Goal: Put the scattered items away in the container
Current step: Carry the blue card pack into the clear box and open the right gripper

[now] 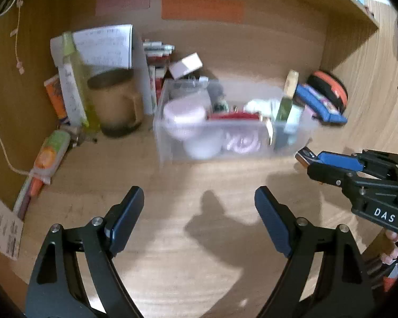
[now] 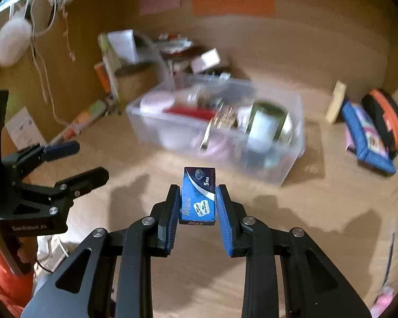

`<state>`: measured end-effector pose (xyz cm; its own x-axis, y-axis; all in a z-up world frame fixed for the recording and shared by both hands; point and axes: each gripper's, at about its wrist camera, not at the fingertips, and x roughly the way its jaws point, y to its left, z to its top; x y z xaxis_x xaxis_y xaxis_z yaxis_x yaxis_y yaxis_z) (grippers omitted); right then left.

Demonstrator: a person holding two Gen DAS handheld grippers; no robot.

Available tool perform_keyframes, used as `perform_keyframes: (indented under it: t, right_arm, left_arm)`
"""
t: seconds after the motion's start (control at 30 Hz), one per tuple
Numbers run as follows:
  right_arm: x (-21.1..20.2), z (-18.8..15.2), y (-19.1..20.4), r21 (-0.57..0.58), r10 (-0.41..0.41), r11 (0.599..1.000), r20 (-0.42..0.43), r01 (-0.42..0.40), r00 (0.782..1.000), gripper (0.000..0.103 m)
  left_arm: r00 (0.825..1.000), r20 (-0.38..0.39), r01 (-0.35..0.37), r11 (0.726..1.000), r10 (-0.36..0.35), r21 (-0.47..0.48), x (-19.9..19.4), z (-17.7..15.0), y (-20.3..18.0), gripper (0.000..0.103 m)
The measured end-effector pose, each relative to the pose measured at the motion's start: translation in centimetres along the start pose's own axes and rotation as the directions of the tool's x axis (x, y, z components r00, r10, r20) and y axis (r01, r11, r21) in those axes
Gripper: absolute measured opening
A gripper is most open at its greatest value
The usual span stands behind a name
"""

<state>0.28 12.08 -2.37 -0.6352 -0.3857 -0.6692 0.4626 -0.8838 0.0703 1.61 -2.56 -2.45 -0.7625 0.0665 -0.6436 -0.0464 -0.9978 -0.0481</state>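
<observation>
A clear plastic container [image 1: 233, 132] stands on the wooden desk, holding a pink-lidded jar [image 1: 184, 114], a red item and other small things; it also shows in the right wrist view [image 2: 278, 164]. My right gripper [image 2: 198, 198] is shut on a small blue "Max" blade box [image 2: 198, 196], held above the desk in front of the container. In the left wrist view that gripper [image 1: 315, 163] is at the right, near the container's front right corner. My left gripper [image 1: 199, 212] is open and empty, in front of the container; it also shows in the right wrist view [image 2: 74, 161].
A brown mug [image 1: 114, 100], a yellow-green bottle [image 1: 77, 79], tubes and papers crowd the back left corner. A blue pouch [image 2: 366, 135] and an orange-black round case [image 2: 387, 116] lie right of the container. A cord hangs on the left wall.
</observation>
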Motion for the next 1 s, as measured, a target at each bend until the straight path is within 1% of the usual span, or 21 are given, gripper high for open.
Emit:
perform_keyframes:
  t: [0.07, 0.1, 0.13, 0.17, 0.23, 0.3, 0.5, 0.67, 0.87, 1.0]
  right_arm:
    - [-0.5, 1.3, -0.5, 0.005, 0.004, 1.0, 0.031, -0.004, 1.0, 0.025]
    - [-0.7, 1.8, -0.7, 0.007, 0.007, 1.0, 0.044, -0.007, 0.999, 0.025]
    - [-0.8, 2.3, -0.9, 0.008, 0.008, 1.0, 0.054, -0.008, 0.999, 0.025]
    - [-0.8, 2.9, -1.0, 0.008, 0.008, 1.0, 0.065, -0.008, 0.998, 0.025]
    - [-0.7, 3.8, -1.2, 0.006, 0.007, 1.0, 0.08, -0.007, 0.997, 0.025]
    - [-0.3, 4.7, -1.4, 0.005, 0.014, 1.0, 0.087, -0.014, 0.996, 0.025]
    - [2.5, 7.0, -1.6, -0.001, 0.013, 1.0, 0.077, -0.013, 0.997, 0.025]
    - [5.7, 8.0, -2.2, -0.002, -0.007, 1.0, 0.016, 0.007, 1.0, 0.025]
    - [7.2, 8.8, -1.9, -0.047, -0.027, 0.999, -0.001, 0.027, 1.0, 0.025]
    - [8.2, 9.1, -1.7, -0.076, -0.046, 0.996, -0.01, 0.045, 0.999, 0.025]
  left_arm:
    - [1.0, 0.023, 0.009, 1.0, -0.009, -0.01, 0.0, 1.2, 0.1, 0.085]
    - [1.0, 0.028, 0.013, 1.0, -0.013, -0.01, 0.0, 1.6, 0.1, 0.081]
    - [0.999, 0.033, 0.012, 1.0, -0.012, -0.01, 0.1, 2.2, 0.0, 0.074]
    - [0.999, 0.036, 0.011, 1.0, -0.011, -0.009, 0.2, 2.6, 0.0, 0.071]
    - [0.999, 0.04, 0.003, 1.0, -0.003, -0.002, 0.6, 3.6, -0.2, 0.06]
    - [0.999, 0.043, 0.003, 1.0, -0.003, 0.001, 0.9, 4.4, -0.3, 0.055]
    - [0.998, 0.062, -0.001, 1.0, 0.0, 0.013, 1.8, 6.5, -0.7, 0.055]
    - [0.999, 0.041, 0.007, 1.0, -0.008, 0.022, 3.9, 7.8, -0.6, 0.055]
    - [1.0, 0.002, 0.011, 1.0, -0.011, 0.023, 6.5, 7.8, -0.3, 0.055]
    - [1.0, -0.009, 0.016, 1.0, -0.016, 0.02, 7.5, 7.8, 0.1, 0.055]
